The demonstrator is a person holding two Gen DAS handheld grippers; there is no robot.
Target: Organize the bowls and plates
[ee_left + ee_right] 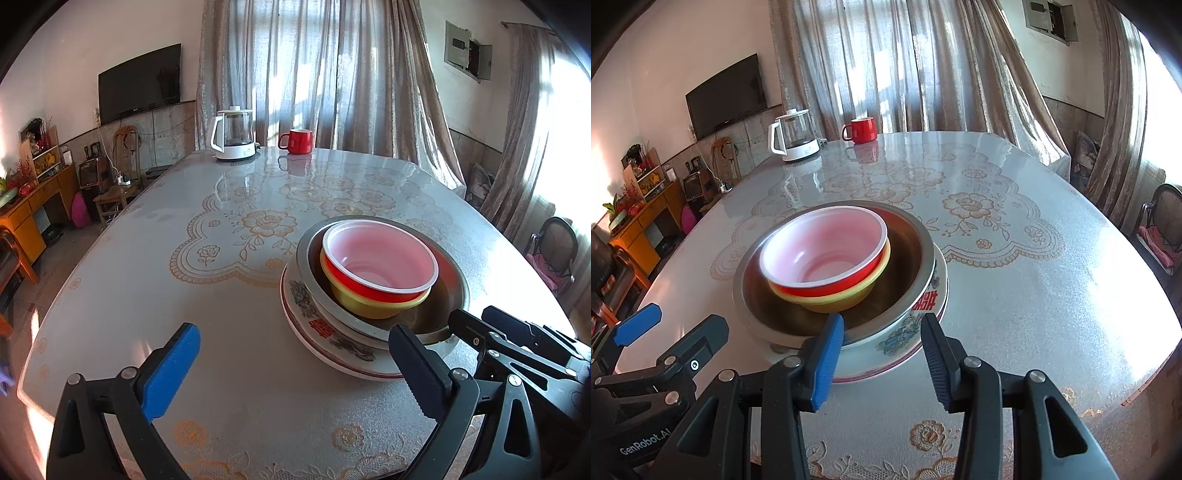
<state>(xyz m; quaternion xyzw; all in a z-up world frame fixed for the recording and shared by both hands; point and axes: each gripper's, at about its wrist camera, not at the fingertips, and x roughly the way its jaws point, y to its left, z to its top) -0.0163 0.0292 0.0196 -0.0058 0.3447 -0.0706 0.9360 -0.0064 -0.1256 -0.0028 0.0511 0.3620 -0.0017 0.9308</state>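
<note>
A stack stands on the table: a red bowl (380,266) (827,251) nested in a yellow bowl (373,304) (842,295), inside a steel bowl (439,314) (905,273), on floral white plates (332,339) (908,339). My left gripper (295,373) is open and empty, just left of and in front of the stack. My right gripper (882,354) is open and empty, its fingertips at the near rim of the plates. The right gripper's body also shows in the left wrist view (517,339), and the left gripper's in the right wrist view (665,343).
A white kettle (232,134) (794,136) and a red mug (297,141) (862,130) stand at the table's far edge. The table (184,288) has a glossy floral cover. Curtains, a TV, cabinets and chairs surround it.
</note>
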